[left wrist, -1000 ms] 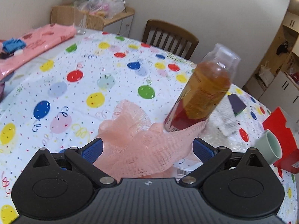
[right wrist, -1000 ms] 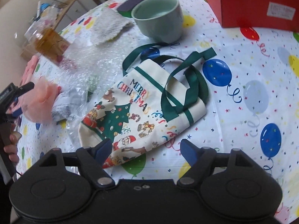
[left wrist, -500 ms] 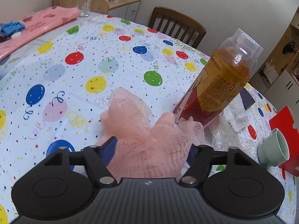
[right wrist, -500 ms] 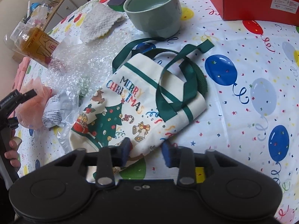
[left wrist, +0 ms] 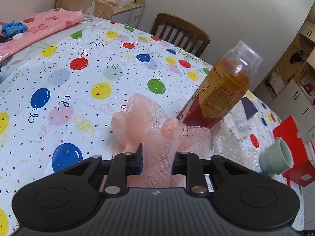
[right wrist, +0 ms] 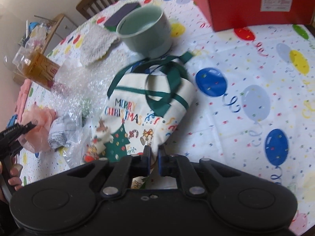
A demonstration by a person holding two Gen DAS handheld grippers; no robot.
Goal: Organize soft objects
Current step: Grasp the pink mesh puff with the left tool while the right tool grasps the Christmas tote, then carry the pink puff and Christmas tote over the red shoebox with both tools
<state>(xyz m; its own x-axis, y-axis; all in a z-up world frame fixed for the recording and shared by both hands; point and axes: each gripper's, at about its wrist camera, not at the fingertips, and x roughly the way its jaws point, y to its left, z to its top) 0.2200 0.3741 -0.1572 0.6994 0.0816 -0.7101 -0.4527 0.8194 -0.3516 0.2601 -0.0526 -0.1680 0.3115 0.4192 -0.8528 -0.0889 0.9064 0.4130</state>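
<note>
So the step in hand looks like the grab stage: both grippers have just got hold of something soft, and I'd guess the plan is to stuff the loose soft bits into the bag.

Using the cream canvas tote bag with the green handles and "MERRY CHRISTMAS" print [right wrist: 149, 106] as the landmark, going left to right. Far left of it, the left gripper [left wrist: 157, 157] is closed most of the way on the peach-pink mesh bath pouf [left wrist: 151, 125], squeezing a bunch of netting between its blue pads; the rest of the pouf spills forward onto the balloon-print table [left wrist: 59, 78] and touches the base of the amber plastic drink bottle with the clear cap [left wrist: 220, 96], which looks tilted, though that could be the lens. Between pouf and bag sit a crumpled printed plastic wrapper [right wrist: 61, 131] and a sheet of clear bubble wrap [right wrist: 78, 86]. Behind the bag is a pale green ceramic cup [right wrist: 145, 31], very near the handles.

The right gripper [right wrist: 154, 157] is nearly pressed together, pinching the bag's near bottom edge, and the bag looks slightly lifted there.

Next move, I reckon: lift the pouf clear without knocking that bottle, and get the bag's mouth open, which is awkward from the bottom edge, so a regrip near the handles seems likely.
</note>
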